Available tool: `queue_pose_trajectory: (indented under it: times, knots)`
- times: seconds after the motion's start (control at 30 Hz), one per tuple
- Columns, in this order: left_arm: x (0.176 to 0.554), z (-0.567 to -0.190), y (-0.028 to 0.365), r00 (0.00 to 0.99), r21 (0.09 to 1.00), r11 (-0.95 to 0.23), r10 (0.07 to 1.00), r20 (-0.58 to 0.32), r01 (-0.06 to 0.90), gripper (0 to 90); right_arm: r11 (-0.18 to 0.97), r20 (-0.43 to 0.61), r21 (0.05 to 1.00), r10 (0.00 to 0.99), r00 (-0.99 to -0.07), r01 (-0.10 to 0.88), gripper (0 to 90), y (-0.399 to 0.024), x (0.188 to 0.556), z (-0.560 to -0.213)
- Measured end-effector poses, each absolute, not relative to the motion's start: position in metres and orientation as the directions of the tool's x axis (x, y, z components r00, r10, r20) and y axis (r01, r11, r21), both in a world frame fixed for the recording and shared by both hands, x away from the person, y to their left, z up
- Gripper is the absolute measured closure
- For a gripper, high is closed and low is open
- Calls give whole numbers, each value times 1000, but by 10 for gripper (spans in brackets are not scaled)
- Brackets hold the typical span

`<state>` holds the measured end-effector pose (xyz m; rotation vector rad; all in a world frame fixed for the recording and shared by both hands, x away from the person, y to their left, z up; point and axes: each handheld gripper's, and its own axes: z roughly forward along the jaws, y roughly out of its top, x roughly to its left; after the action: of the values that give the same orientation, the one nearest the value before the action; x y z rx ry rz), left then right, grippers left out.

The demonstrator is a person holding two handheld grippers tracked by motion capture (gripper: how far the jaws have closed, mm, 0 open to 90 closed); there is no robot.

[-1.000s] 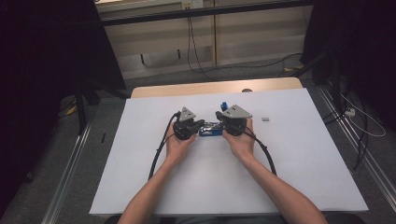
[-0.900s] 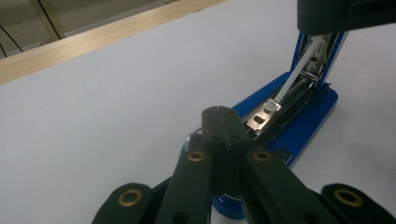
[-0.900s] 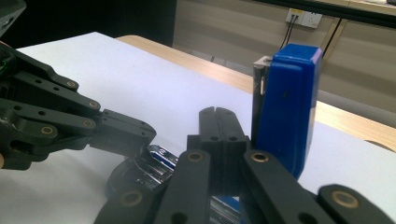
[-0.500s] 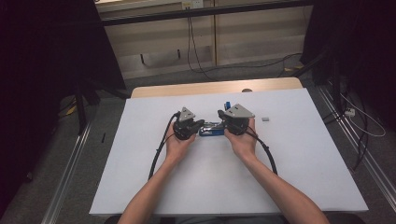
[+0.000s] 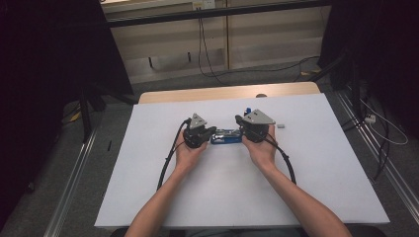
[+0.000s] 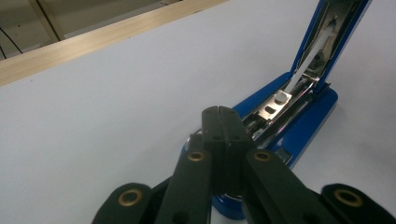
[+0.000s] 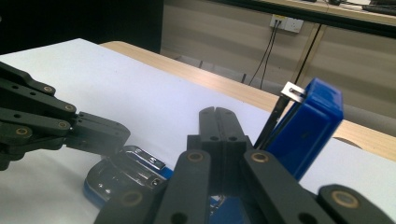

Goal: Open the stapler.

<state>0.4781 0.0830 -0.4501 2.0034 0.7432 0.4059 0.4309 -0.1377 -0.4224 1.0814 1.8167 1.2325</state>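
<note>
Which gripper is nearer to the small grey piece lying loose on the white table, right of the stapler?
Right. The right gripper sits at the stapler's hinged end, next to the small grey piece; the left gripper is beyond the stapler's far end.

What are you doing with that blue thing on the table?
A person holds a gripper in each hand over a blue stapler lying on the white table. The stapler's lid is swung up, so the metal staple track shows. The left gripper and the right gripper both have shut jaws at the stapler's ends. A small grey piece lies nearby.
</note>
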Motion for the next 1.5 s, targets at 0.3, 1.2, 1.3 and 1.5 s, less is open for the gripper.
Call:
queue_pose_trajectory:
  times: [0.3,1.2,1.3,1.5]
  knots:
    - [478,-450,83,764,859,-386,646,-9,336,900,205,-85,943,909,-409,260,900,-146,431,-421]
    - [478,-450,83,764,858,-389,645,-5,334,900,225,-92,931,906,-413,287,900,-176,425,-419]
    - [478,-450,83,763,858,-389,646,-6,335,900,216,-83,932,910,-406,293,900,-181,425,-419]
    - [478,-450,83,763,858,-389,646,-5,335,900,208,-77,934,912,-403,292,900,-190,423,-418]
